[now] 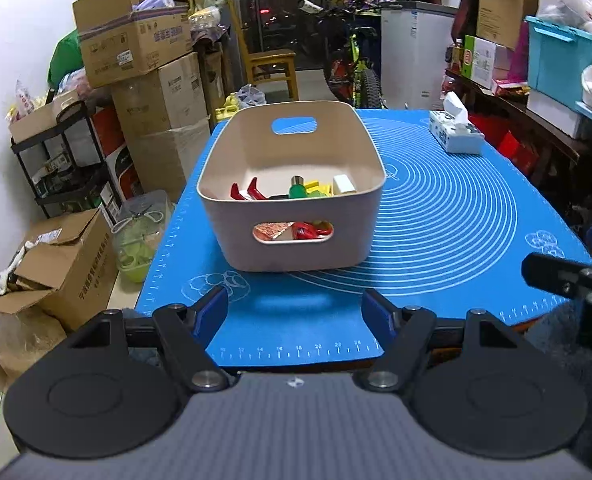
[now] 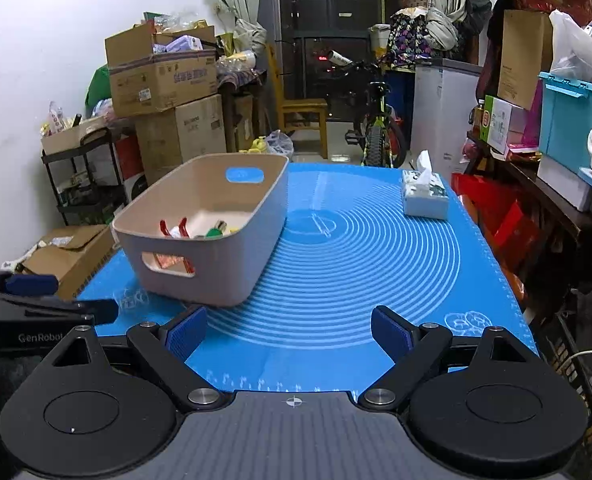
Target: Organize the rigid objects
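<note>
- A beige bin stood on the blue mat toward the left side of the worktop, holding a jumble of small rigid pieces: red ones, a green one, yellow ones and a white block.
- The pieces lay heaped against the near wall; a grab at one risked snagging its neighbours or pinching the bin's rim.
- The left hand-held gripper hung just short of the bin, jaws spread and empty; a push forward could have shoved the light bin along the mat.
- The right hand-held gripper hovered over bare mat, likewise released and empty, beside the bin's near right corner; the two tools sat close enough to collide.
- A tissue box rested well apart at the far right, likely clear of trouble.
</note>
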Available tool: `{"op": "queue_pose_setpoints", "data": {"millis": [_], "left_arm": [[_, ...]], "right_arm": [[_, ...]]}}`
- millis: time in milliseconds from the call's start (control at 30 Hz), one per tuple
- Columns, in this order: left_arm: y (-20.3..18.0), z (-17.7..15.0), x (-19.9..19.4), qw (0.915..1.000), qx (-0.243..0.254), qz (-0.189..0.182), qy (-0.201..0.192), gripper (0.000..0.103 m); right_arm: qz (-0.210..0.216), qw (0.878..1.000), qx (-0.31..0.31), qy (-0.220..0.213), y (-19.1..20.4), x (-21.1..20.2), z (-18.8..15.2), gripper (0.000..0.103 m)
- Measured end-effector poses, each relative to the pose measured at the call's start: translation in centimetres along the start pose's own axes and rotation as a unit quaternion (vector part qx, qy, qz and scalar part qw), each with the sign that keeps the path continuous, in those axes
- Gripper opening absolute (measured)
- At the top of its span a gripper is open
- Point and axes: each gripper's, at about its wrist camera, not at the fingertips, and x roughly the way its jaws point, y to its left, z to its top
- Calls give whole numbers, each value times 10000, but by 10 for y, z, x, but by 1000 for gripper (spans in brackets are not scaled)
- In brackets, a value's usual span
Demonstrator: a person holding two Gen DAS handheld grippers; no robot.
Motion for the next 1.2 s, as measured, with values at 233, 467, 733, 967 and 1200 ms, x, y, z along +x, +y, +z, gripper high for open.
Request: {"op": "queue_pose_setpoints", "data": {"millis": [233, 467, 733, 967, 1200], "left_arm": [[-2, -6, 1, 9999, 2, -31, -133, 74], [2, -9, 7, 9999, -142, -45, -49, 74], [5, -9, 9, 9996, -253, -98, -5, 74], [4, -9, 9, 9996, -251, -123, 2, 75], [5, -9, 9, 9996, -254, -121, 4, 75]], "right_arm": [[-9, 9999, 111, -61, -4, 1, -8, 90], [2, 9999, 115, -2, -3, 5, -10, 90], [-17, 10000, 25, 17, 0, 7, -13, 90], [-15, 10000, 28, 25, -1, 7, -13, 90], [-30, 10000, 68, 36, -1, 8, -13, 90]]}}
